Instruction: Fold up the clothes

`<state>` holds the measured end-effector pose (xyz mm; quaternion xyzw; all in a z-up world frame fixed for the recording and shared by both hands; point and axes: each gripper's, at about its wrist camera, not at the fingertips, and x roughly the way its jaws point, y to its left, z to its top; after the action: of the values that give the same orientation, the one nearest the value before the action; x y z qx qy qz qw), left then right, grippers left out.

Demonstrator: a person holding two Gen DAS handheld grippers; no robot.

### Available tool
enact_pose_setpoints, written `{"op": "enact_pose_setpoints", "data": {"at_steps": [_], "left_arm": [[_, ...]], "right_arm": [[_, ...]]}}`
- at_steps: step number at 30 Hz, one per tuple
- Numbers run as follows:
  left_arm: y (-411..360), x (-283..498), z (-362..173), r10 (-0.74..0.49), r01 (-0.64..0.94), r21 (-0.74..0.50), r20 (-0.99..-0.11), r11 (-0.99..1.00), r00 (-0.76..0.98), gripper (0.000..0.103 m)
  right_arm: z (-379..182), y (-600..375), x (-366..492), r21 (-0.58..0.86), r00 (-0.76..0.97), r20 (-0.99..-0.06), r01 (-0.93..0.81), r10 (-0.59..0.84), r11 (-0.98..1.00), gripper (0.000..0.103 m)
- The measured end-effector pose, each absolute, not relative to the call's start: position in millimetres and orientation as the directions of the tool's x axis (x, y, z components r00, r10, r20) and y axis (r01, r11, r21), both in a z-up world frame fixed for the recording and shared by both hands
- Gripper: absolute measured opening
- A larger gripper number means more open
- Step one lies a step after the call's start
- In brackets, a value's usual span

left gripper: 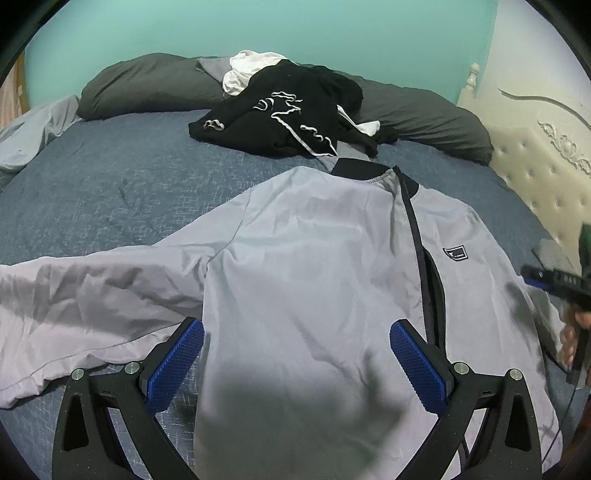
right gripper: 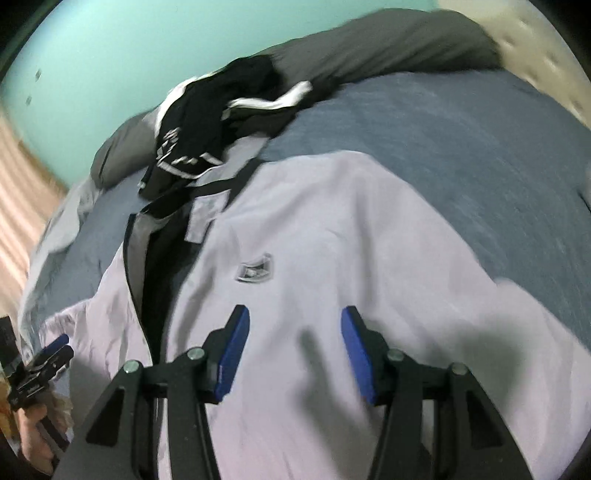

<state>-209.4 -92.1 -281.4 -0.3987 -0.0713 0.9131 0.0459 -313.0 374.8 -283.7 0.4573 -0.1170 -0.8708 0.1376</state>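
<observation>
Nearest, bottom of left wrist view: left gripper [left gripper: 295, 358], jaws spread wide, nothing pinched; its 2 blue pads [left gripper: 176, 363] sit over the lower part of the grey jacket [left gripper: 314, 266], whether they touch the cloth can't be told. Gripper base cut off by frame bottom. A dark shadow falls on the jacket hem btwn the pads.

Right wrist view is motion-blurred throughout. Right gripper [right gripper: 293, 354] at bottom centre, jaws apart, nothing btwn them; it hangs above the jacket's chest area, below the small badge [right gripper: 255, 271], whose lettering is unreadable. In the left wrist view the right gripper shows only as a blurred black-and-blue shape at the right edge, w/ part of a hand [left gripper: 570, 339] under it, cut off by the frame.

The jacket, 1 of it, lies front-up and flat on the blue bedspread [left gripper: 110, 192], centre of frame, black collar toward the top, zip partly open. 1 sleeve stretches out to the left edge, end cut off; the other sleeve is mostly out of frame at right.

Farther, upper centre: 1 heap of black garments w/ white trim [left gripper: 280, 122] plus white cloth [left gripper: 247, 70] behind; how many pieces can't be told. Beyond: long dark grey pillows [left gripper: 140, 86], count unclear since the heap hides the middle. Cream tufted headboard [left gripper: 546, 166] right, teal wall [left gripper: 295, 26] at top.
</observation>
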Motion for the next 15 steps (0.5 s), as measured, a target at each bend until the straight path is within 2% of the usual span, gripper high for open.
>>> {"op": "enact_pose_setpoints", "data": {"at_steps": [5,10,15], "left_arm": [[-86.4,-210.0,-280.7,0.151,-0.04,-0.169,-0.722,-0.985,-0.675,0.103],[-82.7,-212.1,-279.7,0.158,-0.045,-0.174,-0.72,-0.984,-0.676,0.103],[-74.3,-213.2,-276.9,0.171,-0.061,-0.177,-0.717,-0.982,-0.675,0.103]], "right_arm": [[-287.0,423.9,-318.7,0.329,-0.568,-0.771,0.031,-0.287,-0.944,0.053],[-290.2,445.2,-325.4,0.292,-0.574,-0.782,0.004,-0.242,-0.956,0.053],[-280.1,507.4,-296.8,0.292,-0.595,-0.785,-0.114,-0.17,-0.95,0.054]]}}
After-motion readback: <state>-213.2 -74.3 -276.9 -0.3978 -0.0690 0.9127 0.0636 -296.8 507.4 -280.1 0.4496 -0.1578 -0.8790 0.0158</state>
